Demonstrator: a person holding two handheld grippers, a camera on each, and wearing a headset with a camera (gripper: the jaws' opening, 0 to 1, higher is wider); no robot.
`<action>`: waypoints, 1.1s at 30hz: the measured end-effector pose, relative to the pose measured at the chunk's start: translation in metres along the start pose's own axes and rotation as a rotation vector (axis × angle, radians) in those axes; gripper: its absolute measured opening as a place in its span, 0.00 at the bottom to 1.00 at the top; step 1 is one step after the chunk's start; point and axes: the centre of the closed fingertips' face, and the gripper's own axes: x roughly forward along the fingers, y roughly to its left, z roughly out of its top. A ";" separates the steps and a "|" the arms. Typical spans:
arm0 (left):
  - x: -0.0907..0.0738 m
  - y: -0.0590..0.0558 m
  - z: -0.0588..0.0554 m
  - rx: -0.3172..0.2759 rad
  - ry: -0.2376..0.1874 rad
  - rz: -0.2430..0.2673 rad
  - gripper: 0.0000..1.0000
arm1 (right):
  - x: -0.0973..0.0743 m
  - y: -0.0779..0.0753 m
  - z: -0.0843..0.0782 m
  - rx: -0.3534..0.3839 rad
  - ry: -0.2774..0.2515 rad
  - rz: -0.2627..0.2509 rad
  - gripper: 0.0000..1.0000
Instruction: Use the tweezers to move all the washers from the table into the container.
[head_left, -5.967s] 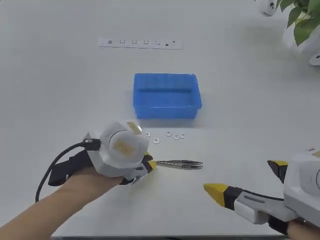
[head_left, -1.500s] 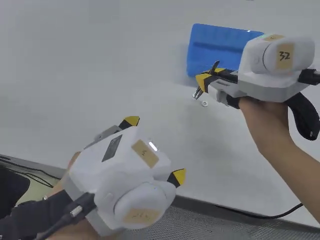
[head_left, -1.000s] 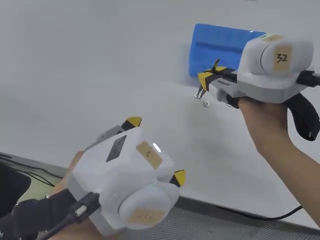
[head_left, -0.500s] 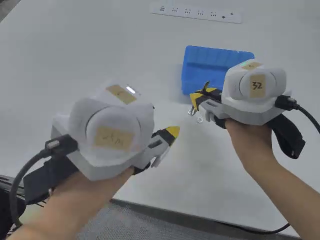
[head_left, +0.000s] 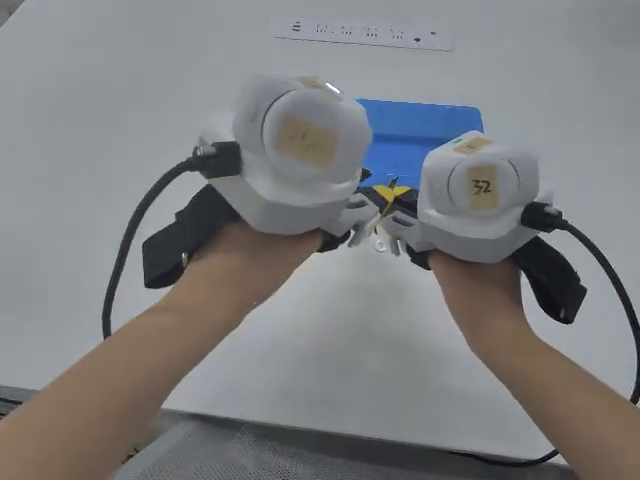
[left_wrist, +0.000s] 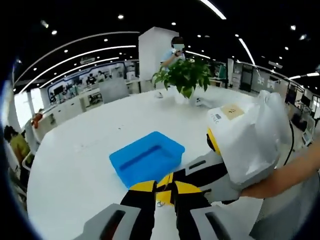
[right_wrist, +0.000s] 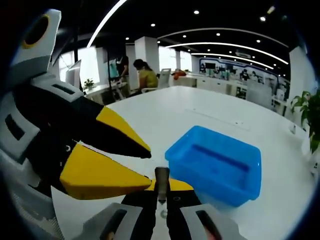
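The blue container (head_left: 425, 125) stands on the white table just behind both grippers. My right gripper (head_left: 392, 215) is shut on the metal tweezers (right_wrist: 161, 181), which stick up between its jaws, with the container (right_wrist: 215, 162) ahead of them to the right. My left gripper (head_left: 362, 205) sits close against the right one, tip to tip, and its yellow-tipped jaws (left_wrist: 165, 189) stand together with nothing seen between them. A small pale ring, maybe a washer (left_wrist: 159, 204), lies on the table below the jaws. The container (left_wrist: 147, 157) shows beyond them.
A white power strip (head_left: 360, 30) lies at the table's far edge. A black cable (head_left: 130, 250) hangs from the left gripper and another (head_left: 610, 290) from the right. A potted plant (left_wrist: 185, 75) stands on the far side of the table.
The left gripper has risen from the lower left and swung in beside the right one, which stays shut on the tweezers. Six seconds ago the left gripper held them. The head camera has shifted.
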 end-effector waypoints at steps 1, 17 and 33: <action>0.002 0.000 0.001 0.012 -0.002 0.000 0.09 | 0.000 0.000 0.000 0.000 0.000 -0.002 0.02; 0.003 -0.009 -0.007 0.213 0.025 -0.182 0.00 | -0.003 0.009 -0.006 -0.055 0.000 0.161 0.07; -0.002 -0.008 -0.015 0.317 0.078 -0.297 0.00 | -0.001 0.015 -0.022 -0.347 0.088 0.367 0.08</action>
